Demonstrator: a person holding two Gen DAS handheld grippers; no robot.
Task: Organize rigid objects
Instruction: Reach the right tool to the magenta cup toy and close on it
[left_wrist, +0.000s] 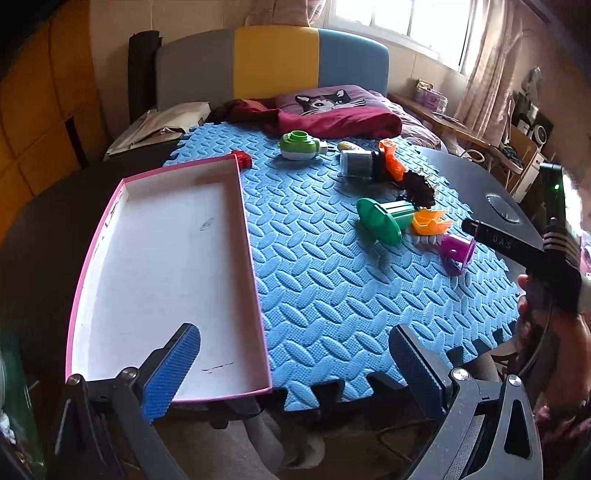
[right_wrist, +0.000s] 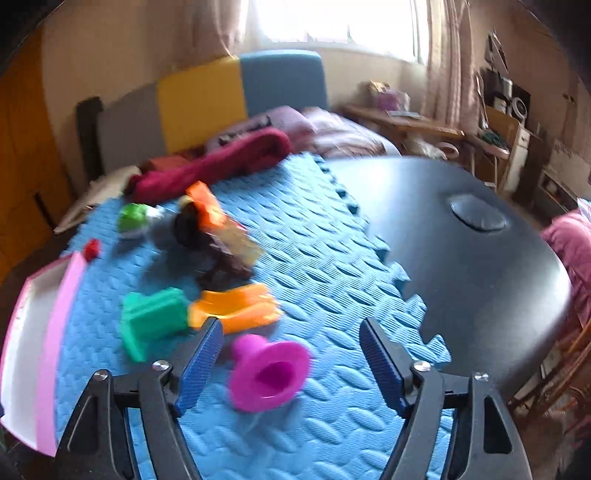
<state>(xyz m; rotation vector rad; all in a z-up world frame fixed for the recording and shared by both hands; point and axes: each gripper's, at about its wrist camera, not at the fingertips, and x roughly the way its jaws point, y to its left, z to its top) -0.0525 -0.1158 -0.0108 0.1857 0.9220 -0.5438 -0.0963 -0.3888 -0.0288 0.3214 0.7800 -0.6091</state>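
Note:
Several plastic toys lie on a blue foam mat (left_wrist: 325, 280). A purple cup-shaped piece (right_wrist: 267, 374) lies on its side between the open fingers of my right gripper (right_wrist: 291, 347), untouched; it also shows in the left wrist view (left_wrist: 458, 249). A green flanged piece (left_wrist: 382, 218) and an orange piece (left_wrist: 430, 221) lie just beyond it. A pink-rimmed white tray (left_wrist: 162, 266) sits empty at the left. My left gripper (left_wrist: 295, 354) is open and empty over the tray's near right corner.
Farther back lie a green-and-white toy (left_wrist: 299, 146), a grey cylinder with an orange part (left_wrist: 369, 164), a dark piece (left_wrist: 419, 188) and a red brick (left_wrist: 242, 158). The black round table (right_wrist: 461, 236) extends to the right. A bed with pillows stands behind.

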